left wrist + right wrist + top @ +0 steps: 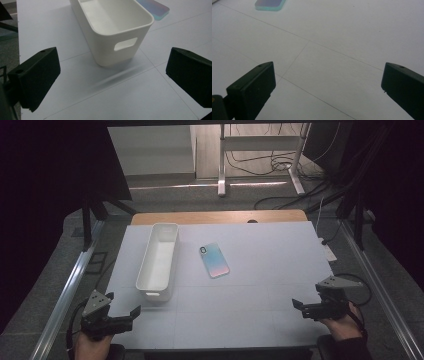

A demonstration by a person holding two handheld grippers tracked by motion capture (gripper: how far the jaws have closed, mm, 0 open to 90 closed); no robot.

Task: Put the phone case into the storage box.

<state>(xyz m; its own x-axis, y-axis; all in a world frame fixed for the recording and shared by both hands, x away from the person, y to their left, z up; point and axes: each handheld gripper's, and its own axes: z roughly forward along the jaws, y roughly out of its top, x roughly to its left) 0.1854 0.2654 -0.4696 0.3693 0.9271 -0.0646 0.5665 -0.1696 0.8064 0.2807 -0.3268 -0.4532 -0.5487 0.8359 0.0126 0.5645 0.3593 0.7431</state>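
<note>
On counter (260, 285): white bin (158, 260) at 11 o'clock, empty; phone (214, 260) at 12 o'clock, just beside it; left gripper (121, 311) at 7, right gripper (298, 304) at 4, jaws apart, seemingly parked ready.

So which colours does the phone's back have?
Phone: blue fading to pink, clearest in the high view.

Recording lab: black curtains (45, 180) flank a white-topped table (260, 270); loose cables (270, 162) trail beneath a metal stand (260, 142).
</note>
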